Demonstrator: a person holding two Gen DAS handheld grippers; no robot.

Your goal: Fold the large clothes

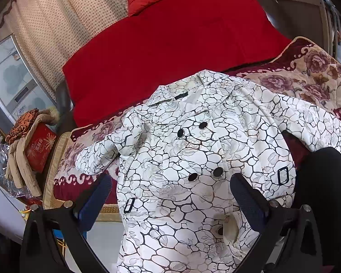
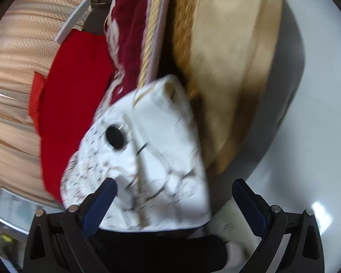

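Both pairs of fingers are spread wide, grasping nothing. Left gripper (image 1: pixel 170 195) hangs over the coat (image 1: pixel 193 159), which lies front up on the bed (image 1: pixel 307 72), hem over its edge. Right gripper (image 2: pixel 172 200) faces a blurred fold of coat (image 2: pixel 152 150)

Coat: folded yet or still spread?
Spread. The coat lies front-up on the bed, collar, both sleeves out, no fold visible.

White crackle-print coat (image 1: pixel 193 159) front-up, seemingly buttoned
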